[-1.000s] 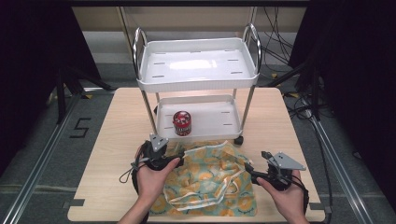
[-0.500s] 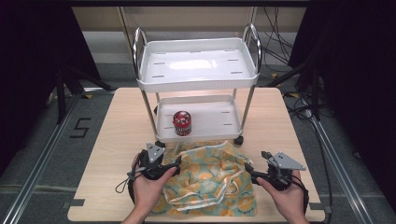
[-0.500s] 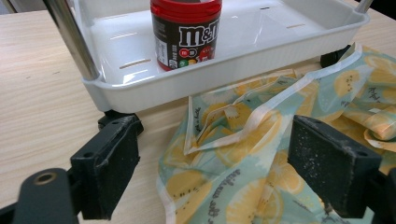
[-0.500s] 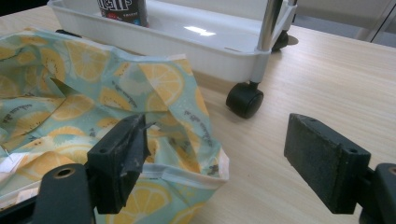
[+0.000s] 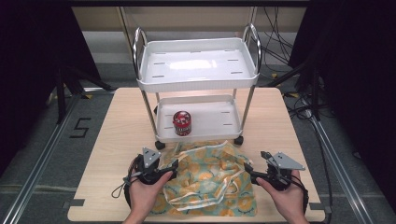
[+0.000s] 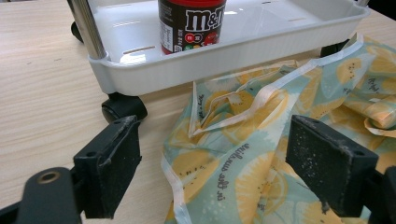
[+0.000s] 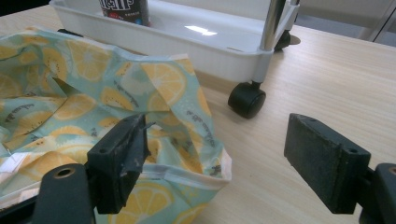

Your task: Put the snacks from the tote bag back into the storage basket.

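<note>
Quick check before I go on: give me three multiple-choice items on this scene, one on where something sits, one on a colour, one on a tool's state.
1. Where is the candy jar?
A. top shelf of the cart
B. bottom shelf of the cart
C. on the table

2. What is printed on the cloth?
A. blue stripes
B. red dots
C. yellow lemon slices

3. How do the left tool and right tool stand?
A. both open
B. both shut on the cloth
C. left shut, right open

Answers: 1 B, the jar stands in the lower tray. 2 C, lemon slices on pale green. 3 A, each gripper view shows its jaws wide apart.
</note>
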A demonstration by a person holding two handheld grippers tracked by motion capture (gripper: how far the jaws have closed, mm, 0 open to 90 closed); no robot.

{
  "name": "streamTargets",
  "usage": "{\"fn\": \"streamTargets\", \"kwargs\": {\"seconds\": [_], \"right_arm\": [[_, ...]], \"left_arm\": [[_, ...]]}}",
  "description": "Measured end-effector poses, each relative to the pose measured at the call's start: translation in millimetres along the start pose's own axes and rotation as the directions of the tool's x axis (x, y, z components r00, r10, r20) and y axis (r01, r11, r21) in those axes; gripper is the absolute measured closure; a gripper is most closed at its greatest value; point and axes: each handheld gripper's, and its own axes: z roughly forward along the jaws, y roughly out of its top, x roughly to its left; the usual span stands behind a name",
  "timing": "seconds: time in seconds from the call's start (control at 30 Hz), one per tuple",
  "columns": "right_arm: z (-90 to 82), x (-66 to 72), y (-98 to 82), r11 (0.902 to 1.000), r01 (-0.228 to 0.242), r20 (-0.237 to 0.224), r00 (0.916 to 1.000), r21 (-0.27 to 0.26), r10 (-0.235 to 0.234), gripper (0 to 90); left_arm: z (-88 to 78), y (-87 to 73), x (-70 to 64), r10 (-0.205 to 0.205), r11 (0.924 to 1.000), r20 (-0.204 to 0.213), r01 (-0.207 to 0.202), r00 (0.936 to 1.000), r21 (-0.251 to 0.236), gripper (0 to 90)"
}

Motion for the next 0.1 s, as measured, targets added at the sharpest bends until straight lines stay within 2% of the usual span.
{"fn": "streamTargets", "kwargs": {"seconds": [0.07,0.1], "right_arm": [[-1.1,-1.2,-0.1,0.9999,0.011,0.007,0.9999,0.009,-0.011,22.6],[0.3,-0.9,-0.2,1.0,-0.005,0.005,1.0,-0.004,0.005,22.6]], "left_arm": [[0.1,-0.9,-0.4,-0.001,1.0,0.004,0.001,1.0,0.002,17.2],[0.2,-1.1,-0.5,0.003,1.0,0.003,-0.003,1.0,0.002,17.2]]}}
